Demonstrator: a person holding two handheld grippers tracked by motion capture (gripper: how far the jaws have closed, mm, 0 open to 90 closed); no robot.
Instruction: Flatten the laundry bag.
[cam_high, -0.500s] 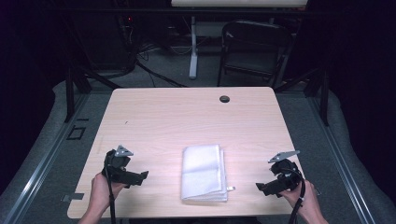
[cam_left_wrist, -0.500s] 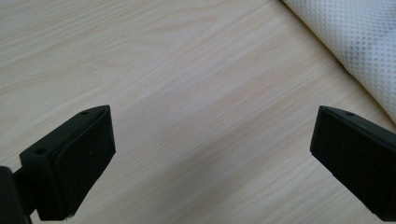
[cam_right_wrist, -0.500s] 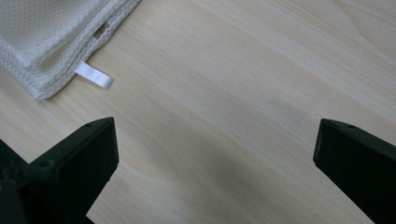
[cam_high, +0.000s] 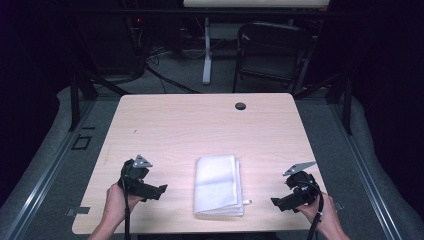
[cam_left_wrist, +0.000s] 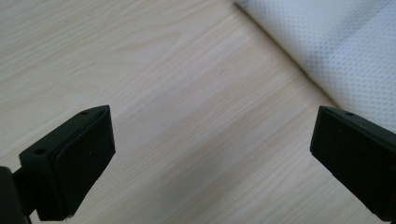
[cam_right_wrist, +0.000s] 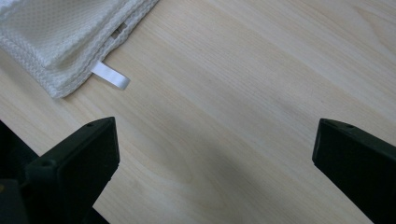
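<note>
Currently folded towel (cam_high: 218, 185) at tabletop (cam_high: 200, 125) 6 o'clock: soft, light, floppy; pinch a corner near its tag (cam_right_wrist: 111, 77). Left tool (cam_high: 159, 190) and right tool (cam_high: 278, 203) wide open, empty.

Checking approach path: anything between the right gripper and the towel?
Nothing but bare table. In the high view, the right gripper sits apart from the folded towel; the right gripper view shows the towel's white tag nearest.
</note>
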